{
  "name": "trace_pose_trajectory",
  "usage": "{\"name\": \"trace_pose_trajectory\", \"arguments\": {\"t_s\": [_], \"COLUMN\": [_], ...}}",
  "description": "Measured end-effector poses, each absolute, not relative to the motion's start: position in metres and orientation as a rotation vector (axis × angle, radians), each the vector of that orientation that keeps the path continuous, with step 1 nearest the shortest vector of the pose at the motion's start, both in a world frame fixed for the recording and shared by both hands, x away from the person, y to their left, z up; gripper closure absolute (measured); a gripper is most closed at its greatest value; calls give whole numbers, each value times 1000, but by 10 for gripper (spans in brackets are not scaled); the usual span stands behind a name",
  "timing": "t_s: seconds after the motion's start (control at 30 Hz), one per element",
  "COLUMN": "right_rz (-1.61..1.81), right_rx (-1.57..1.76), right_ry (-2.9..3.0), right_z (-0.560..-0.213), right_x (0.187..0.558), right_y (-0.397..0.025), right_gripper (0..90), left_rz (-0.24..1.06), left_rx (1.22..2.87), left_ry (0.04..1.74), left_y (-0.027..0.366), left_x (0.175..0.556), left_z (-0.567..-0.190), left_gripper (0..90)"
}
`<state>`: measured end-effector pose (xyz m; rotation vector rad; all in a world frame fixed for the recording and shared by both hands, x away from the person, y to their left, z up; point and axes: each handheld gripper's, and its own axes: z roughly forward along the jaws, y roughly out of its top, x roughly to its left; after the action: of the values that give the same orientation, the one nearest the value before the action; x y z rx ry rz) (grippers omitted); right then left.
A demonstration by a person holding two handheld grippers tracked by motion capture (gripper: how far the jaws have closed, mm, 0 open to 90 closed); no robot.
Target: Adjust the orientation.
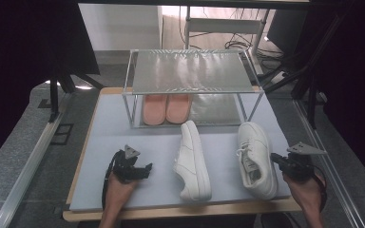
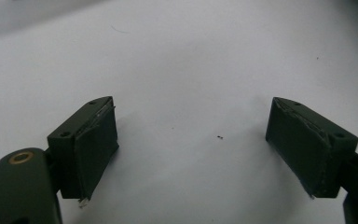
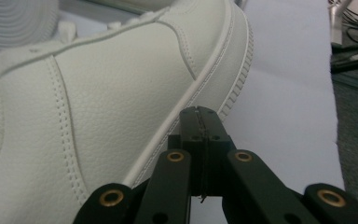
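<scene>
Hovering: both hand-held grippers sit low over the pale tabletop (image 1: 123, 137), a white sneaker near each one.
Right hand-held gripper (image 3: 200, 114): jaws pressed flat together, nothing between them; the tips rest just beside the sole edge of the right white sneaker (image 3: 102, 98), close enough that I cannot tell if they touch.
Right white sneaker, high view (image 1: 256, 159): upright on its sole near the right edge of the tabletop, toe towards the person, the right hand-held gripper (image 1: 276, 160) at its outer side.
Left hand-held gripper (image 2: 191, 140): jaws spread wide, bare tabletop between them, gripping nothing.
Left hand-held gripper, high view (image 1: 147, 168): aimed towards the left white sneaker (image 1: 192, 161), near it but apart.
Left white sneaker: lying tipped on its side in the middle of the tabletop.
Shoe rack (image 1: 190, 71): at the far end, a pink pair of slippers (image 1: 165, 108) on its lower shelf, top shelf bare.
Likely job: lifting the sneakers onto the rack, I'd judge.
Risk one: closed jaws nudging the right white sneaker would shove it sideways instead of gripping; they need to part first.
Risk two: pinching smooth leather or the curved sole edge may slip, dropping the shoe mid-lift.
Risk three: the tipped sneaker could roll when the open jaws close on it.
</scene>
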<state>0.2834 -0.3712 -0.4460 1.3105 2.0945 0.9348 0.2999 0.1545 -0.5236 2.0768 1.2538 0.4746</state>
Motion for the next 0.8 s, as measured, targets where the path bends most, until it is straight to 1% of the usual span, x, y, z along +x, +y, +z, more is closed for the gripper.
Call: {"name": "trace_pose_trajectory", "arguments": {"t_s": [0.57,0.63,0.8], "right_rz": [855,912,904], "right_rx": [1469,1496,1481], "right_ry": [2049,2040,2033], "right_z": [-481,-482,-479], "right_x": [290,290,290], "right_y": [-403,-409,-409], "right_gripper": [900,900,900], "left_rz": [474,474,476], "left_rx": [2076,2076,2076], "left_ry": [1254,1255,1255], "left_y": [154,155,154], "left_x": [300,300,300], "left_z": [-524,-524,-524], "left_gripper": [166,166,167]}}
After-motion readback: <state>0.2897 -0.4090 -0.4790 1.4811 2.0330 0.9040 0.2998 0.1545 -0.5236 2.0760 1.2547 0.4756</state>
